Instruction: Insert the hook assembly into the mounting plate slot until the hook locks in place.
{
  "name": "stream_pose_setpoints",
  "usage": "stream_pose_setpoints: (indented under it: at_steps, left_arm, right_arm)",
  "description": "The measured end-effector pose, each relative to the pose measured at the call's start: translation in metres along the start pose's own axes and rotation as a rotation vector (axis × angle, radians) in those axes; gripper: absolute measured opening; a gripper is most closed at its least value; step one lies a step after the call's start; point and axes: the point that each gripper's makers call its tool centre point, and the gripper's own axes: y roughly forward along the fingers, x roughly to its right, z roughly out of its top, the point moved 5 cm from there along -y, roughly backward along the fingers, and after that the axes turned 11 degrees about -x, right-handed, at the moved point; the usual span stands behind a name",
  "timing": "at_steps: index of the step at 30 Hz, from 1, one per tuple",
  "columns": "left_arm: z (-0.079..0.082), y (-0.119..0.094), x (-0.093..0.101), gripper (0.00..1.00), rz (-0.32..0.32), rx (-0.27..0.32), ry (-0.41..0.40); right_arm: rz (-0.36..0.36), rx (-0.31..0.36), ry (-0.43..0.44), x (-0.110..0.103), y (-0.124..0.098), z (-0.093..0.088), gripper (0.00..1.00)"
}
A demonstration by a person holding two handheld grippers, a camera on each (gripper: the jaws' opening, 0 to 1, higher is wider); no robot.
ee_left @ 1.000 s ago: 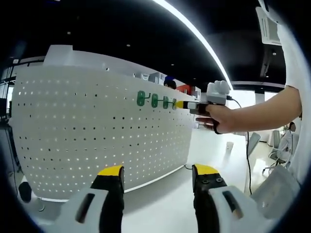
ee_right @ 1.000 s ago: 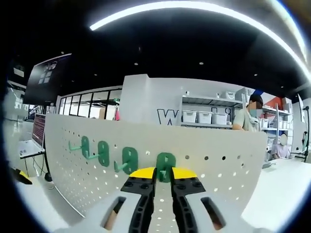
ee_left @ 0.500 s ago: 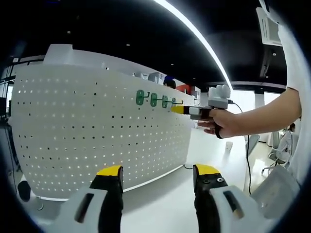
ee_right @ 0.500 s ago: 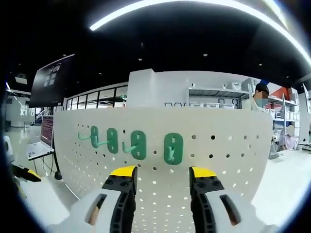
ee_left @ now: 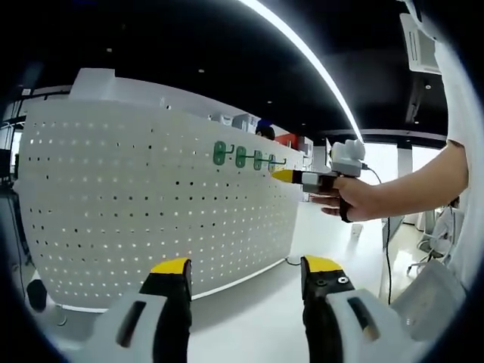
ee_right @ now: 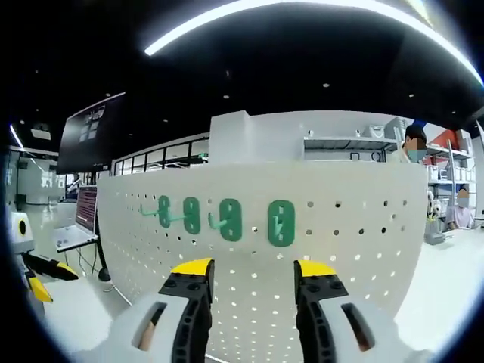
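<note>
Hooks, four green ones, sit in a row near the top of the white pegboard [ee_right: 340, 249], the rightmost hook [ee_right: 281, 223] just above the gap of the right tool [ee_right: 250, 270], whose jaws stand apart and hold nothing. The left tool [ee_left: 246, 268] is likewise spread and empty, low in front of the pegboard and well apart from the hooks, and its view catches the right tool near the row's end with a hand [ee_left: 349, 198] on it. Insertion looks done, so the next move is judged to be a check that the last hook has locked, with both tools kept off the board.
</note>
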Motion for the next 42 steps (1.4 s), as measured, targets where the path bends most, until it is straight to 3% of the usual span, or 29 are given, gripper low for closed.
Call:
stream_pose_setpoints:
  at_steps: [12,17,23,42]
  left_arm:
    - [0.001,-0.001,-0.001,0.6,0.004,0.009,-0.009]
    - [0.002,-0.001,-0.001,0.6,0.005,0.012,-0.002]
    - [0.001,-0.003,-0.002,0.6,0.009,0.015,-0.006]
    - [0.0,-0.005,0.0,0.6,0.006,0.015,-0.014]
  right_arm:
    - [0.064,-0.003,0.0,-0.02,-0.014,-0.008,0.43]
    - [0.069,-0.009,0.038,-0.029,-0.022,-0.019,0.42]
    - [0.09,-0.04,0.025,-0.043,-0.029,-0.035,0.42]
    - [0.159,-0.056,0.013,-0.065,-0.047,-0.05,0.43]
